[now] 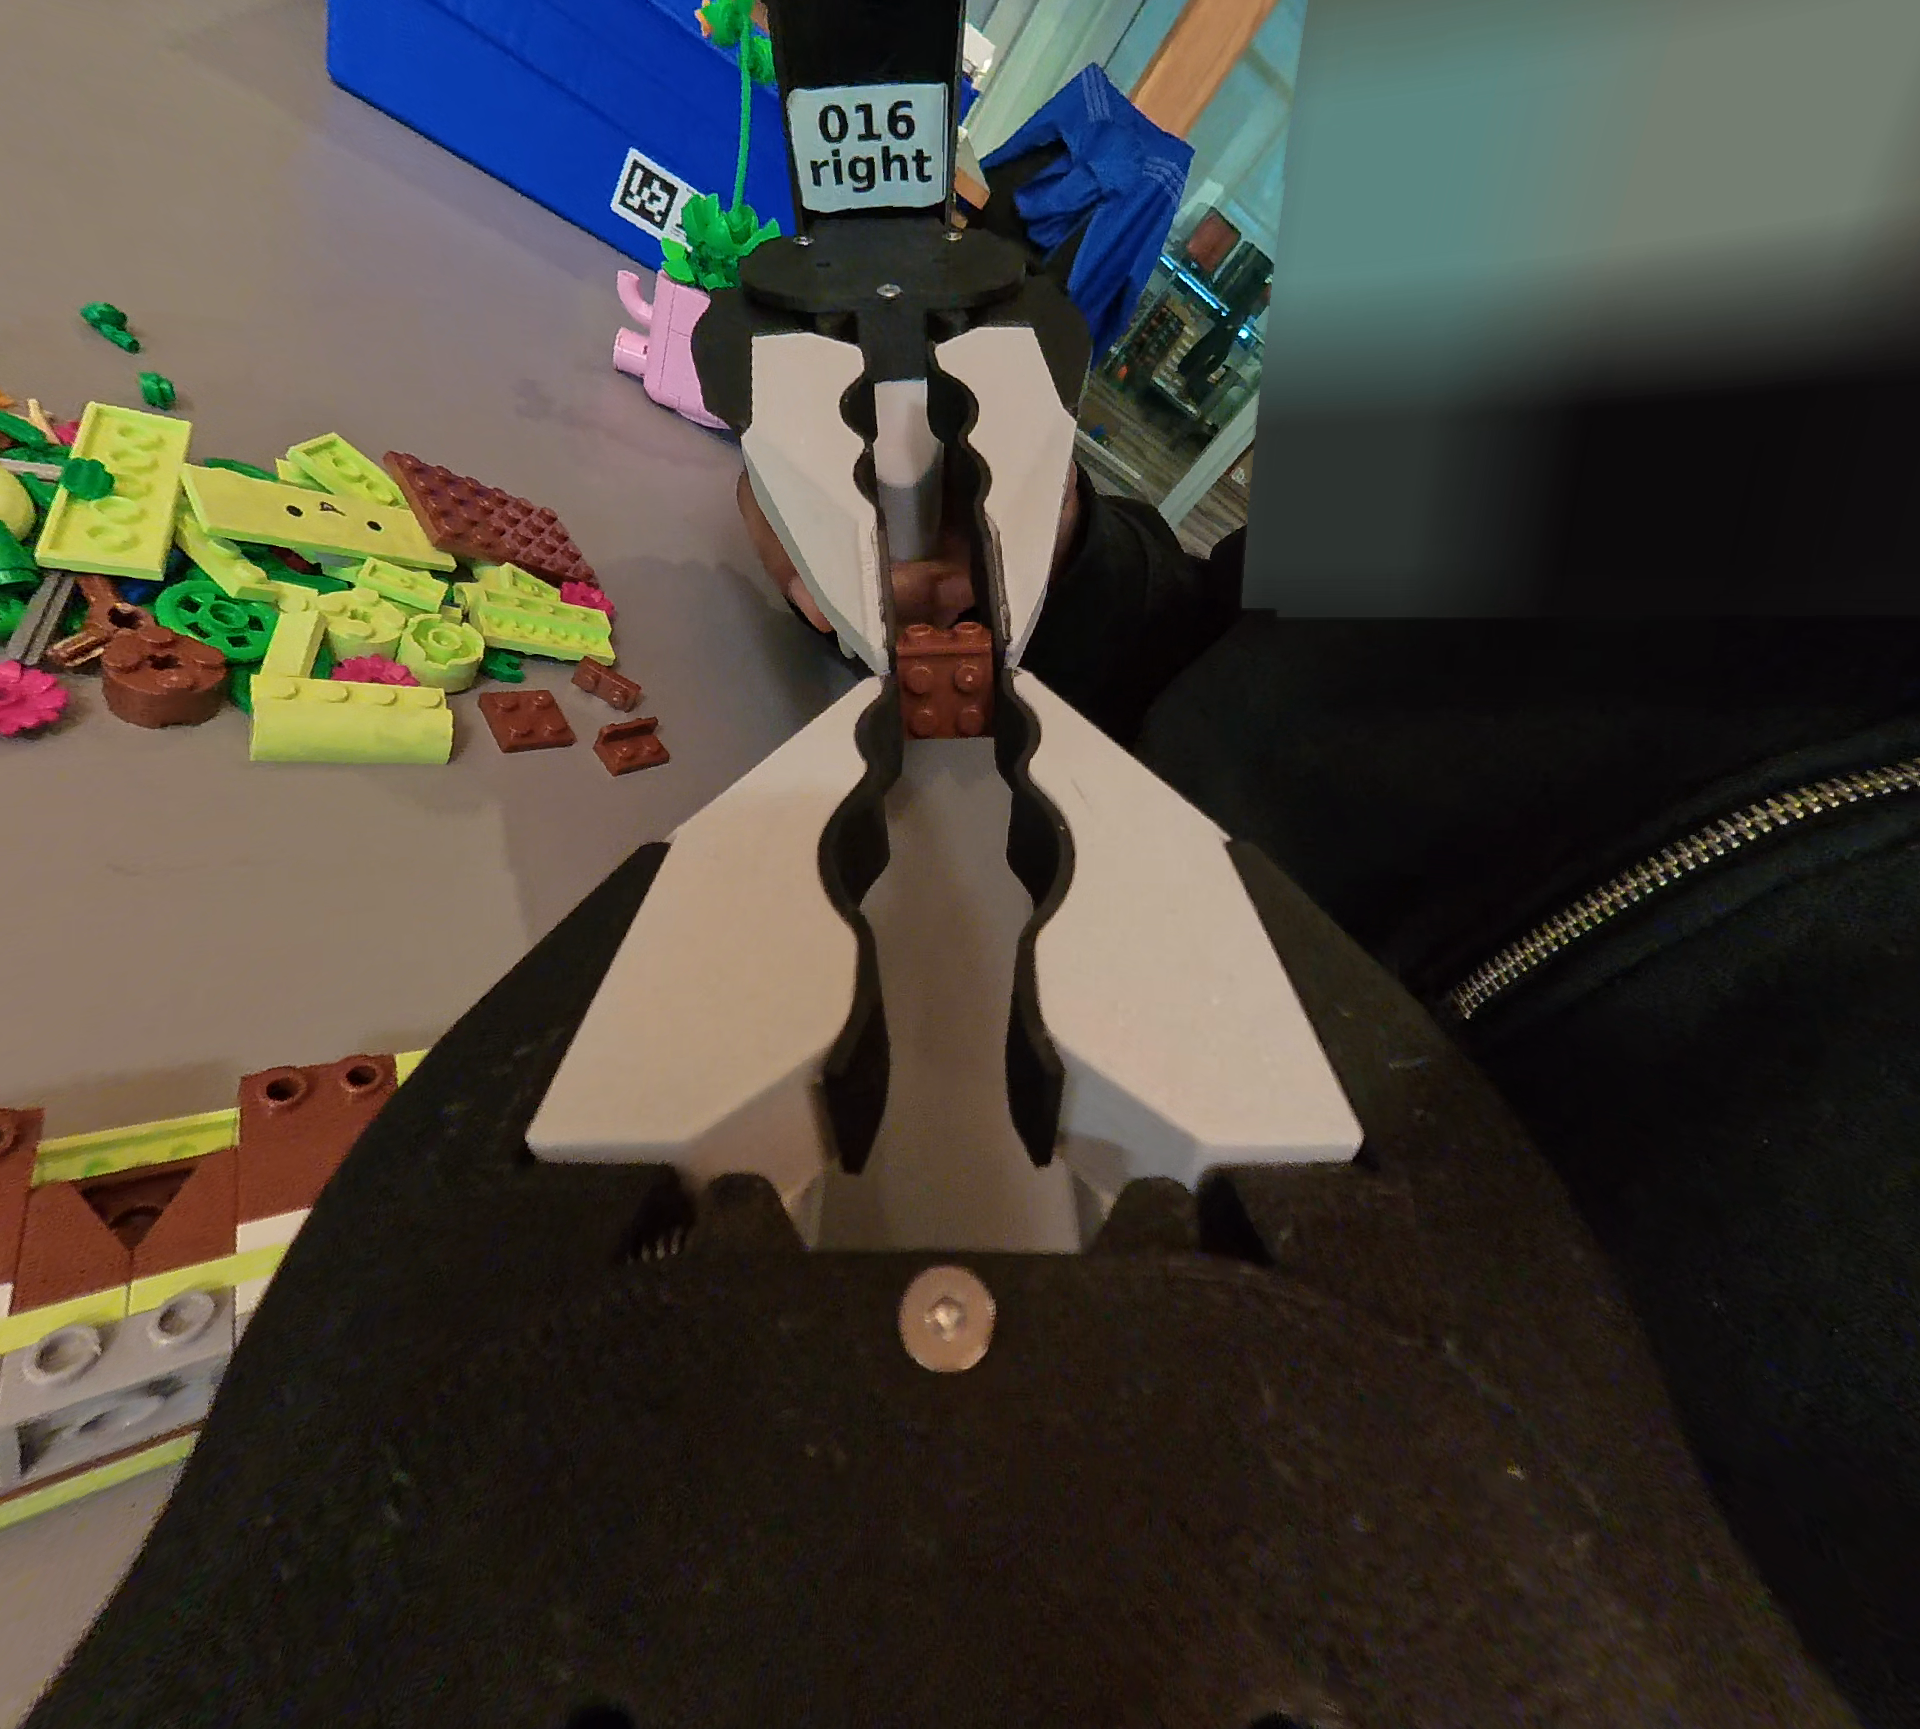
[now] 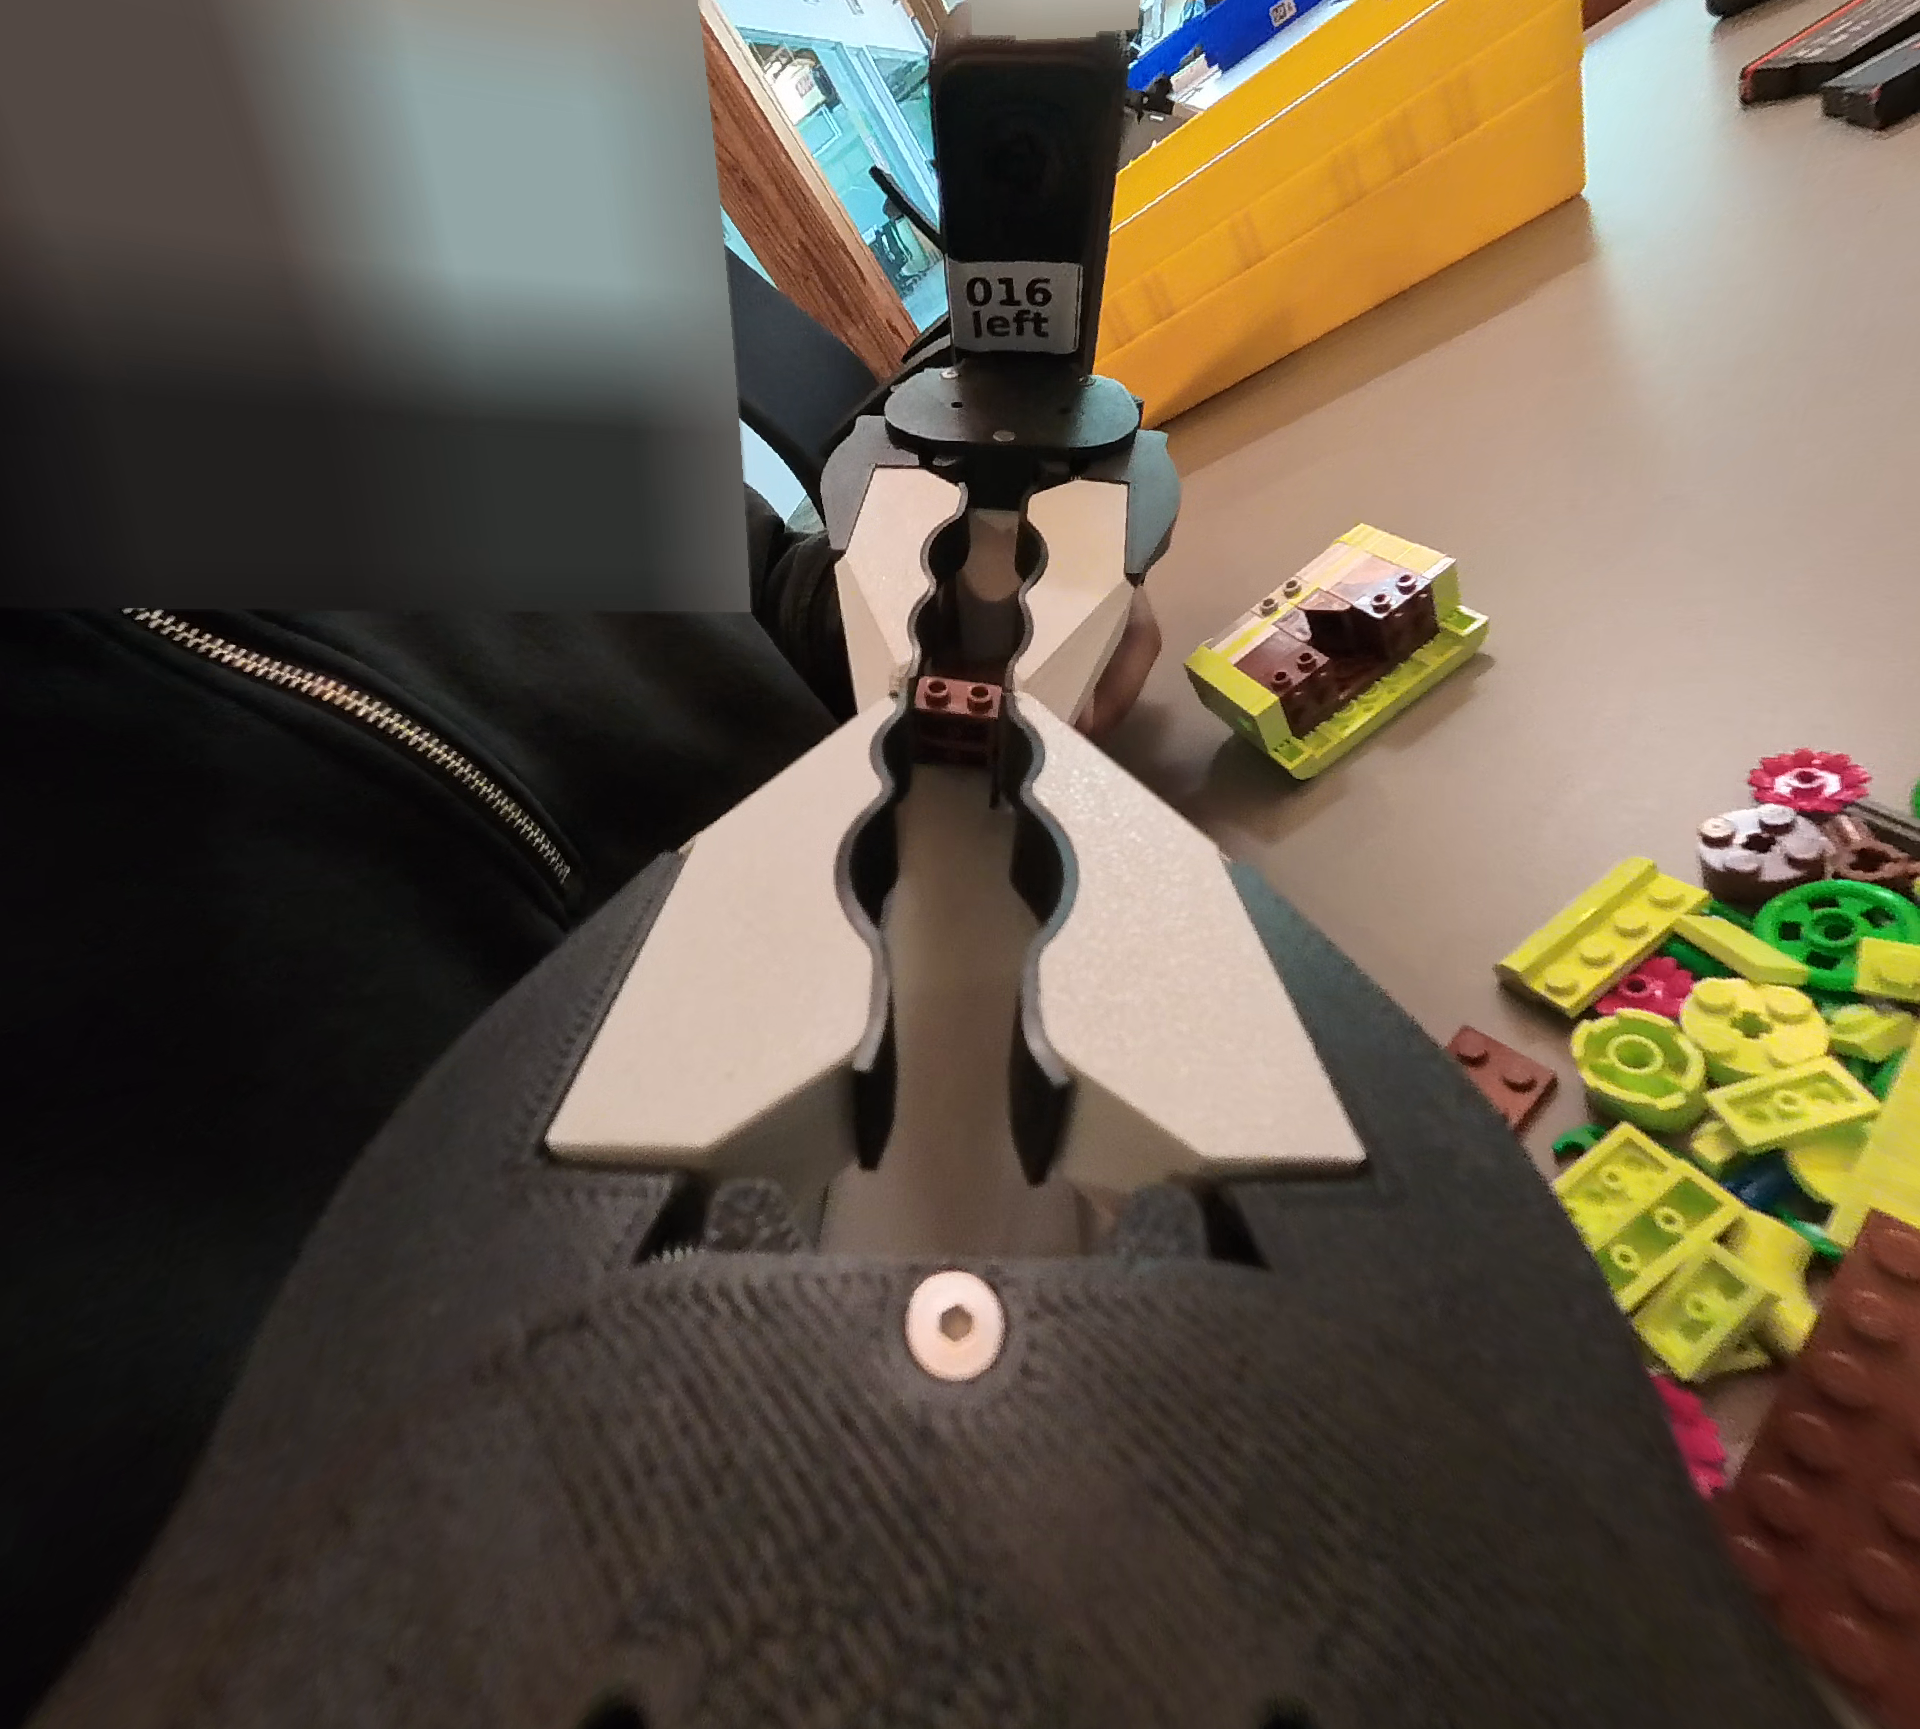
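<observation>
As they meet tip to tip, left claw (image 1: 948, 692) and right claw (image 2: 951, 723) both clamp one brown brick (image 1: 943, 680), two bins behind.

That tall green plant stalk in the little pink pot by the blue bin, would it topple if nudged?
Probably. The green stalk is thin and rises well above the small pink pot, so it looks top-heavy and apt to tip. The stalk already curves, so it may flex rather than stay stiff. Being small plastic, the pot likely weighs little and would slide on the smooth table.

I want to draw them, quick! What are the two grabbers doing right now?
Left gripper: closed on the small brown brick.
Right gripper: closed on the same small brown brick, from the other side, tip to tip.
</observation>
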Motion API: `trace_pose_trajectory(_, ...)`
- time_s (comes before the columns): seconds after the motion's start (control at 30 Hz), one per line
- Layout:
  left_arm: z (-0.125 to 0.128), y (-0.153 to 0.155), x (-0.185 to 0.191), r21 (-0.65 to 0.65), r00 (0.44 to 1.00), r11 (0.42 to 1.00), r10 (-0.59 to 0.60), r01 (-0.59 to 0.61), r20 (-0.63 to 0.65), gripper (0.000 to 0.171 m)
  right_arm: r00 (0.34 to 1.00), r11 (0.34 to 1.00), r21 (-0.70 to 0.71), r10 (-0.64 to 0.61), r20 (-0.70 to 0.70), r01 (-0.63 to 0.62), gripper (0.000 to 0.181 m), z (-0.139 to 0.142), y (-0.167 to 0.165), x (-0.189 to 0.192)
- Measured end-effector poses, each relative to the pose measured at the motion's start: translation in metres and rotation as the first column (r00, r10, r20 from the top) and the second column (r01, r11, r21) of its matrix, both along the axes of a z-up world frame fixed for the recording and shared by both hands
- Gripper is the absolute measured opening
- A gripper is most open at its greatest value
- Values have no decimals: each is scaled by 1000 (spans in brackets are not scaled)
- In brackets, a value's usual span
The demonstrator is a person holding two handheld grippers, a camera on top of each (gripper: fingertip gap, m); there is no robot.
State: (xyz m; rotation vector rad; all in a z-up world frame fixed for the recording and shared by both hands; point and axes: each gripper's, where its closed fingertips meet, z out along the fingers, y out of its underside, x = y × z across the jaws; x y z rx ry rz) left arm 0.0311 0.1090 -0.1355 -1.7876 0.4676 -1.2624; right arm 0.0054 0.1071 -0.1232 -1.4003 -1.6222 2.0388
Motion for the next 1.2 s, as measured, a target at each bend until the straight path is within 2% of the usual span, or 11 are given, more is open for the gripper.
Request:
trace_pose_trajectory(0.4,0,0,1,27,999,1000,12,-11,-33,14,999,1000,-19,-16,-27,16,14,4,1,-1)
trace_pose_trajectory(0.5,2,2,0,47,999,998,31,-29,-40,14,999,999,-33,-10,-39,8,19,7,-1,-1)
trace_pose_trajectory(0.67,7,1,1,68,999,997,38,-36,-21,14,998,999,-42,-15,-53,13,14,10,-1,-2)
trace_pose_trajectory(0.93,22,1,2,59,989,996,59,-67,133,13,999,994,-110,6,-53,-12,14,19,1,4)
trace_pose_trajectory(1.0,35,5,-13,53,969,992,99,-114,225,13,998,996,-88,-36,-49,32,13,18,15,8)
trace_pose_trajectory(1.03,36,8,-24,51,963,987,134,-150,232,13,996,995,-81,-68,-55,63,13,19,25,11)
trace_pose_trajectory(1.13,35,6,-21,88,976,985,130,-147,175,13,990,988,-100,-121,-67,114,14,21,41,15)
trace_pose_trajectory(1.2,33,5,-16,99,982,986,118,-133,144,13,987,988,-57,-150,-52,147,14,17,44,12)
